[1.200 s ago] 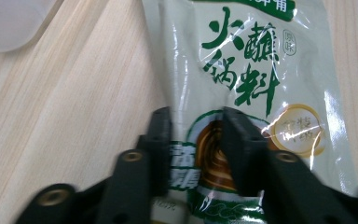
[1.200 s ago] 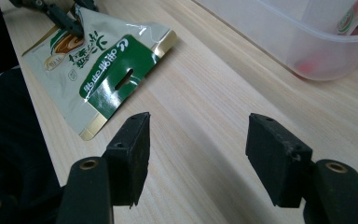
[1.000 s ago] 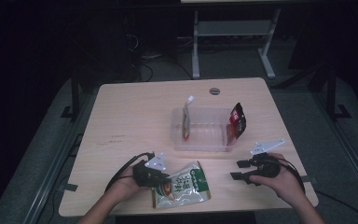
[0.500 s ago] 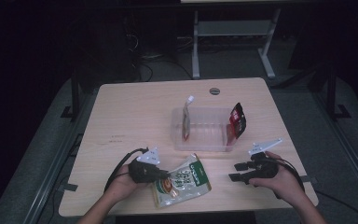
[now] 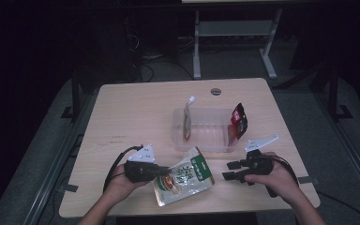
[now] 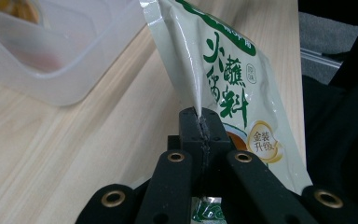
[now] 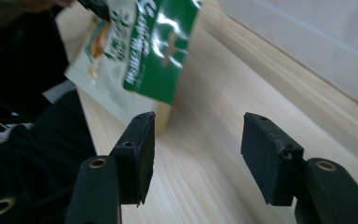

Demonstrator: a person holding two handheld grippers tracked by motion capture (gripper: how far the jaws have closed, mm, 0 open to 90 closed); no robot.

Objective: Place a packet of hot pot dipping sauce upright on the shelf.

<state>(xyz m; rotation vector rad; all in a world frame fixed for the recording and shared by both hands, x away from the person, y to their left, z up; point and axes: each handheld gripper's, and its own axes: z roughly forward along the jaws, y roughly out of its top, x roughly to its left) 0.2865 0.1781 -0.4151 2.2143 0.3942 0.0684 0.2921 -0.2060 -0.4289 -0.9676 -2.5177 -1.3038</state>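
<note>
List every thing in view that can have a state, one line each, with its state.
Green sauce pouch: sealed, edge pinched, partly lifted off the table.
Left tongs: shut on the pouch.
Right tongs: open, holding nothing.
Clear bin: lidless, upright.
Red packet: leaning on the bin's right wall.

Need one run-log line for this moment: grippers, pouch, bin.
left gripper: shut on green pouch edge | right gripper: open, nothing between jaws | clear bin: beyond pouch, red packet at its right end

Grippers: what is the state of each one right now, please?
Left gripper: closed on the edge of the green sauce packet.
Right gripper: open, nothing between its fingers.
</note>
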